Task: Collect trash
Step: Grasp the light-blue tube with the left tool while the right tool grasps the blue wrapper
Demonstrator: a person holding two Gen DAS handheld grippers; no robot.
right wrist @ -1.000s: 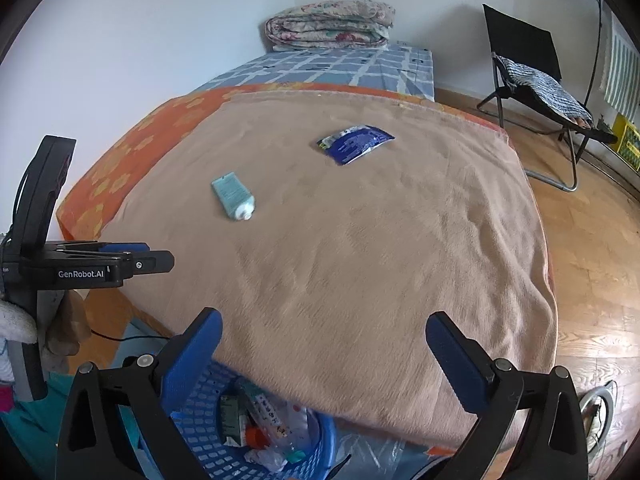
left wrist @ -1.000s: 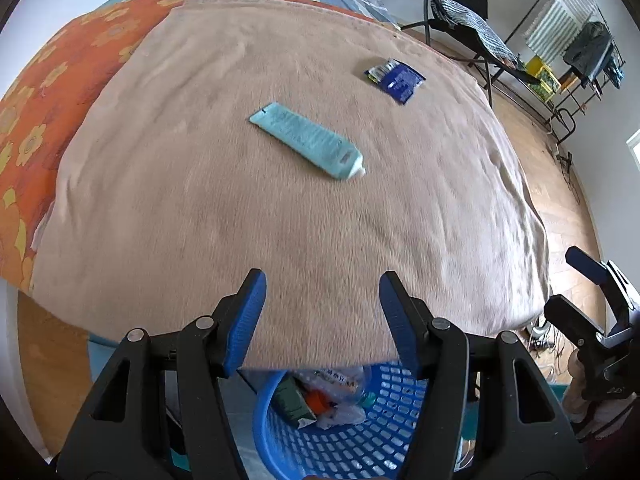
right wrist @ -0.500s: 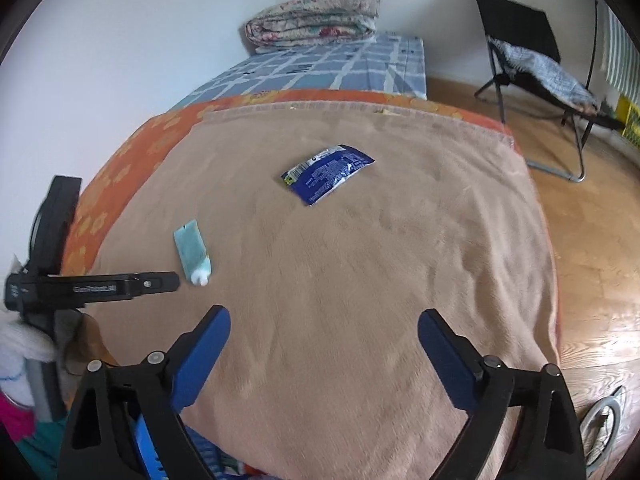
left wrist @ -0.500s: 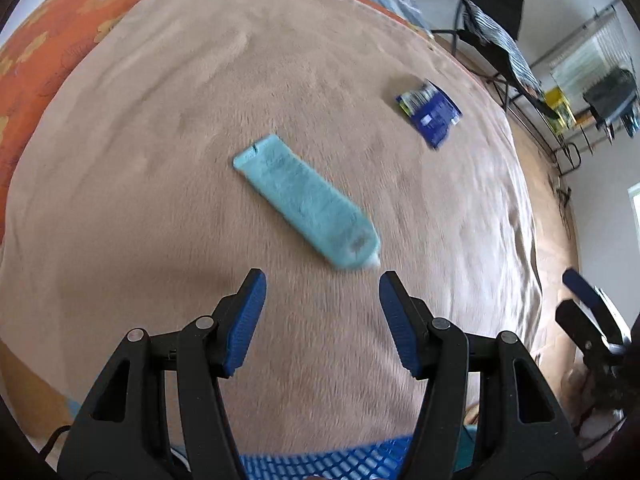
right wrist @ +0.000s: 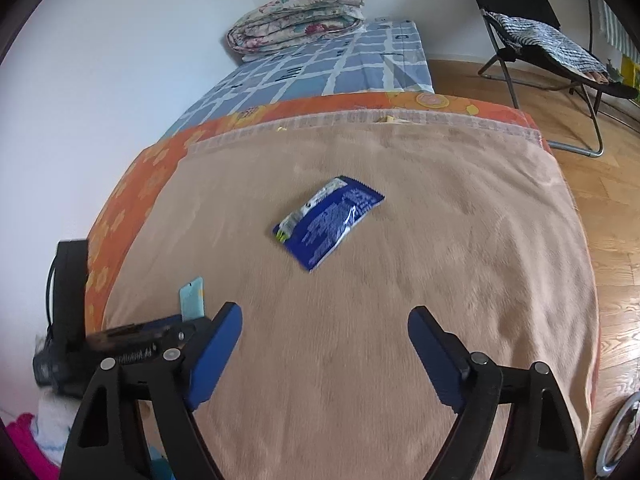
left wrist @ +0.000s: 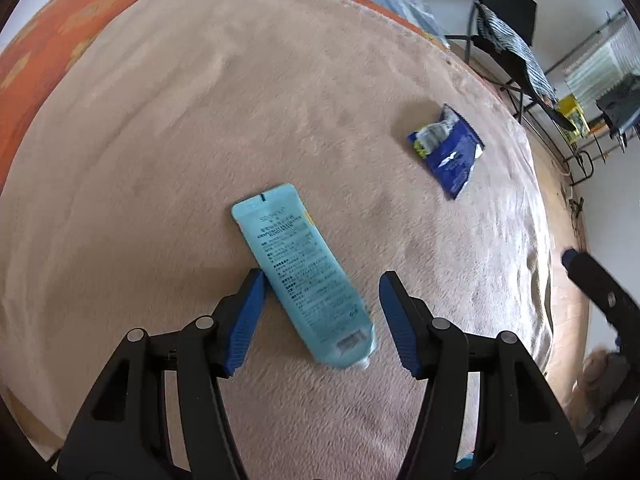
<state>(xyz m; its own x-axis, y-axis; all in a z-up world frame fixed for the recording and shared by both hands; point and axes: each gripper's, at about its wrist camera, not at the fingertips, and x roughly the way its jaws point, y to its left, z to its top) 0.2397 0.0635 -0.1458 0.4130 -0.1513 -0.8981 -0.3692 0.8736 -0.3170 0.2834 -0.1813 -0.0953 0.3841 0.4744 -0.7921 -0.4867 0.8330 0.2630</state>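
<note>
A teal tube [left wrist: 304, 276] lies flat on the beige blanket [left wrist: 200, 140], its cap end toward me. My left gripper [left wrist: 322, 284] hangs over it, open, with the tube's lower half between the jaws; the left pad [left wrist: 250, 312] is right beside the tube's edge without pressing it. A blue snack wrapper [right wrist: 328, 220] lies further up the blanket, ahead of my right gripper [right wrist: 324, 320]. The right jaws are closing with nothing between them. The wrapper [left wrist: 448, 148] also shows in the left wrist view, to the right of the tube.
An orange flowered sheet [right wrist: 120, 208] and a blue checked sheet [right wrist: 340, 60] lie beyond the blanket. A folded quilt [right wrist: 300, 16] sits by the wall. A black folding chair [right wrist: 532, 40] stands on the wooden floor [right wrist: 600, 208] to the right.
Both grippers have moved forward over the bed, and the blue basket has dropped out of view. The tube now lies between the left jaws. The right jaws have narrowed and the wrapper is nearer.
</note>
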